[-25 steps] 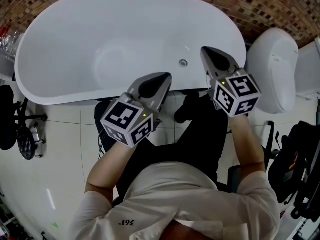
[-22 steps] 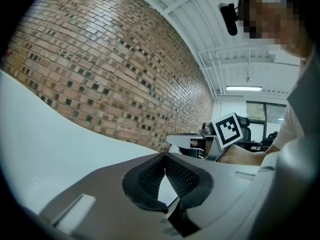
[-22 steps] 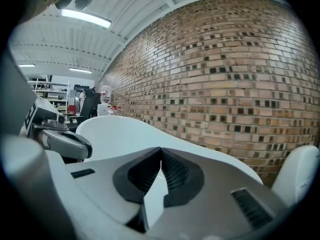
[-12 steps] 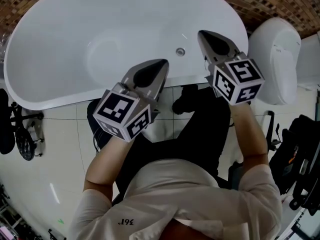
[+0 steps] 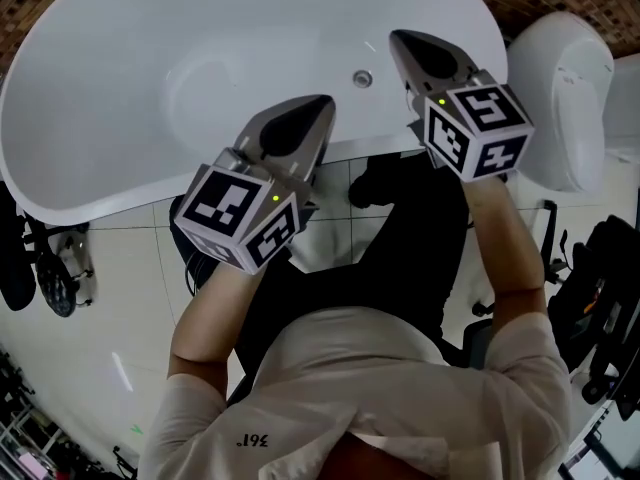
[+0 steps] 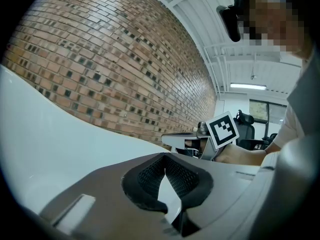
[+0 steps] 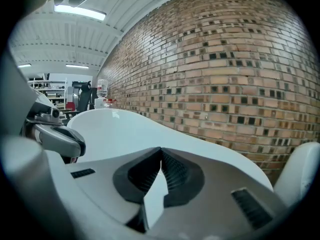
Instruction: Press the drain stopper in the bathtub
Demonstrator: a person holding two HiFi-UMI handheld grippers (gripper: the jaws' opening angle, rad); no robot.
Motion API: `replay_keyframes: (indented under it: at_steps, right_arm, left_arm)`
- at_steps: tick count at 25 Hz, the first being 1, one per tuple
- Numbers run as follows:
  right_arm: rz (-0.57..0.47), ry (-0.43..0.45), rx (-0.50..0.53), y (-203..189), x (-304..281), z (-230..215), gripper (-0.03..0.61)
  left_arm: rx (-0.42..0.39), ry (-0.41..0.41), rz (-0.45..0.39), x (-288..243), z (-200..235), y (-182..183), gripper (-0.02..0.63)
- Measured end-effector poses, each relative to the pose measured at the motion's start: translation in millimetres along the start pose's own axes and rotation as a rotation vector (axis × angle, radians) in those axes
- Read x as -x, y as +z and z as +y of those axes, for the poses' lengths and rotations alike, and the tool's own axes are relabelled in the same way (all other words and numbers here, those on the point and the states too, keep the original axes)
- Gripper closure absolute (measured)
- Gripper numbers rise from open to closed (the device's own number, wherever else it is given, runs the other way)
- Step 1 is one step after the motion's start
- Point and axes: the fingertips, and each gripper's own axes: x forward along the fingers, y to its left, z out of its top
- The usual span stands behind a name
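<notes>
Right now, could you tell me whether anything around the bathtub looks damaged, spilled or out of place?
Nothing stands out. The bathtub looks clean and unbroken, its drain stopper sits in place, and the left gripper and right gripper are shut, empty.

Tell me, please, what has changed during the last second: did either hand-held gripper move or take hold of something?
The right hand-held gripper reached slightly further over the bathtub, beside the drain stopper. The left hand-held gripper brought its rear end nearer the camera; its tip stayed at the near rim. Nothing was gripped or released: both stay shut and empty, the stopper untouched.
</notes>
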Motion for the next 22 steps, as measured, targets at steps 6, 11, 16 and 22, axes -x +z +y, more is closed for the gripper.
replay_keyframes:
  at_steps: [6,11,16,22]
  right_arm:
    - [0.022,0.001,-0.009,-10.5,-11.5,-7.4,0.565]
    - [0.045,-0.007,-0.007,-18.2,-28.4,-16.2,0.565]
    - [0.074,-0.007,-0.008,-26.7,-46.6,-26.4,0.565]
    - [0.076,0.004,0.003,-24.6,-62.4,-33.3,0.565]
  left_arm:
    - [0.001,0.007,0.018,-9.2,7.6,-4.3,0.609]
    - [0.005,0.010,0.032,-19.0,18.1,-6.0,0.609]
    - [-0.015,0.015,0.051,-35.4,29.7,-2.4,0.609]
    - [-0.044,0.019,0.073,-57.0,44.8,6.1,0.609]
